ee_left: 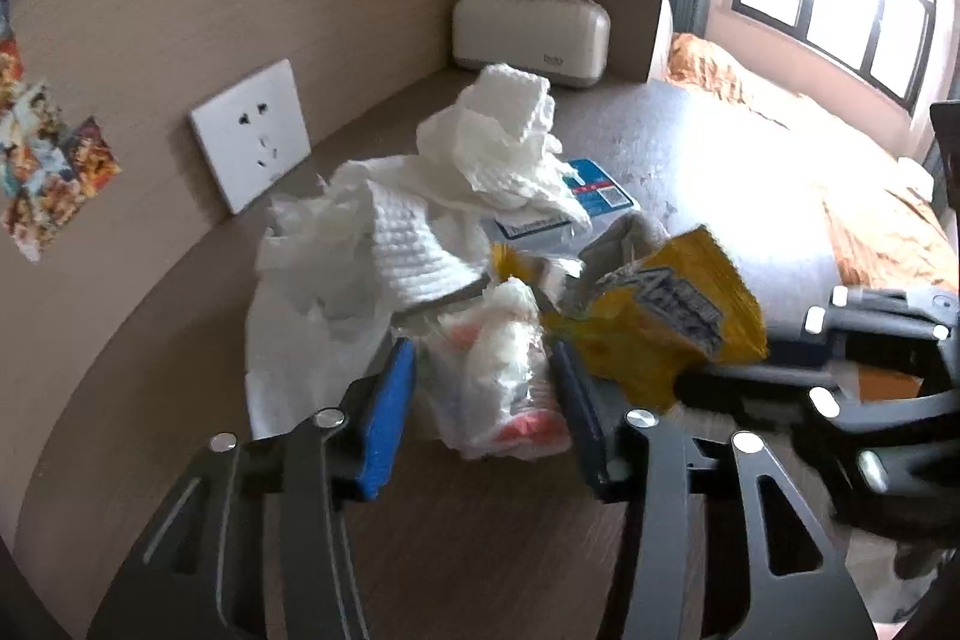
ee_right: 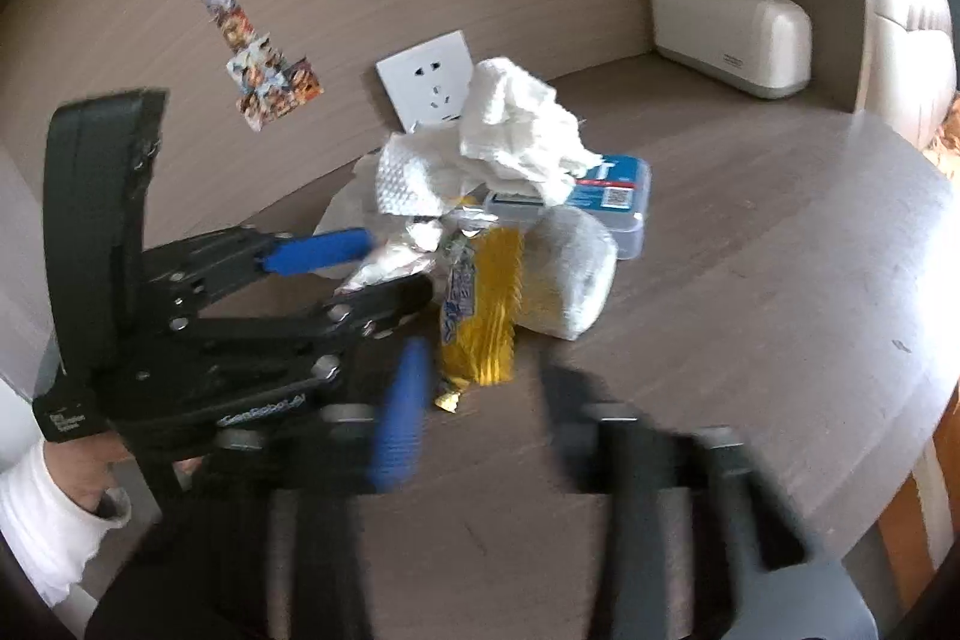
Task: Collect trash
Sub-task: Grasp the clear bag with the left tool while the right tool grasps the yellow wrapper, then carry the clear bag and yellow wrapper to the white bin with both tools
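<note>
Two grippers at trash pile near tabletop's back edge: left gripper (ee_left: 483,388) is clamped on plastic wrapper (ee_left: 498,376); right gripper (ee_right: 474,394) blurred, closed, nothing seen gripped.

We read little here. On the left gripper (ee_right: 396,274) body, lower left of the right wrist view, white lettering looks like "GenRobot.AI". The tissue box (ee_left: 531,40) logo, blue-labelled box (ee_right: 618,196) and yellow wrapper (ee_left: 666,322) print stay illegible.
</note>
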Motion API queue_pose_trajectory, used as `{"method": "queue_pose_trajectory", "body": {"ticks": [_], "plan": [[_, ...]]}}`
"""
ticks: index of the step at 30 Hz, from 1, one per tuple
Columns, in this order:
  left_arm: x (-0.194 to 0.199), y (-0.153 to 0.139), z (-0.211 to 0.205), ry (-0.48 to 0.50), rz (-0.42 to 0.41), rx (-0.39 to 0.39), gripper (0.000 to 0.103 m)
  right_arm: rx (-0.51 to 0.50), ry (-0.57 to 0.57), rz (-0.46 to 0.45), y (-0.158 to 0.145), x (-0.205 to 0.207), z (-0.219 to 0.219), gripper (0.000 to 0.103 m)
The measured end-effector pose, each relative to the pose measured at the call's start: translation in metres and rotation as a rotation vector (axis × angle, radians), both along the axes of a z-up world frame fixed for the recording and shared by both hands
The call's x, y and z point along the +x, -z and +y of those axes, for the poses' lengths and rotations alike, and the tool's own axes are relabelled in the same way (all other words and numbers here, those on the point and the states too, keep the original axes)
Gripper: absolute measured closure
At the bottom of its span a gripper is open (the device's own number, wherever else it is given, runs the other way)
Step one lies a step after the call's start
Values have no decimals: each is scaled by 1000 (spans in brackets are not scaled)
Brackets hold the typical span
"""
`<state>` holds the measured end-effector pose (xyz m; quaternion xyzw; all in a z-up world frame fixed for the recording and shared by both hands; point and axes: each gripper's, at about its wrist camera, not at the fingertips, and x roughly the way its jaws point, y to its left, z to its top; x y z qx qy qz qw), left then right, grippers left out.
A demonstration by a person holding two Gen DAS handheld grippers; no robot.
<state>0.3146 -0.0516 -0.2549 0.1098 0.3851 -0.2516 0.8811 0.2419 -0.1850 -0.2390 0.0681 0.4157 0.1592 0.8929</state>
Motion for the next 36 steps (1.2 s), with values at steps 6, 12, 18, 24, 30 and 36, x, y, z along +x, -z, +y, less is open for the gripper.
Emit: {"method": "queue_pose_trajectory", "body": {"ticks": [6,12,18,24,30,36], "plan": [[0,-3,-3,-20,28,-9,62,-6,-8,-42,-13,-8,2,95],[-25,-33,13,-64,19,-55,62,14,-17,-74,-41,-23,-8,95],[-56,-61,21,-115,10,-61,62,27,-41,-113,-66,-45,-15,95],[-90,-88,-2,-108,-34,-28,62,21,-27,-159,-87,-74,-45,95],[-116,-98,-63,-27,-32,-19,62,-3,33,-185,-101,-109,-101,95],[-141,-93,-145,92,-6,-16,62,-33,134,-169,-105,-149,-165,95]]}}
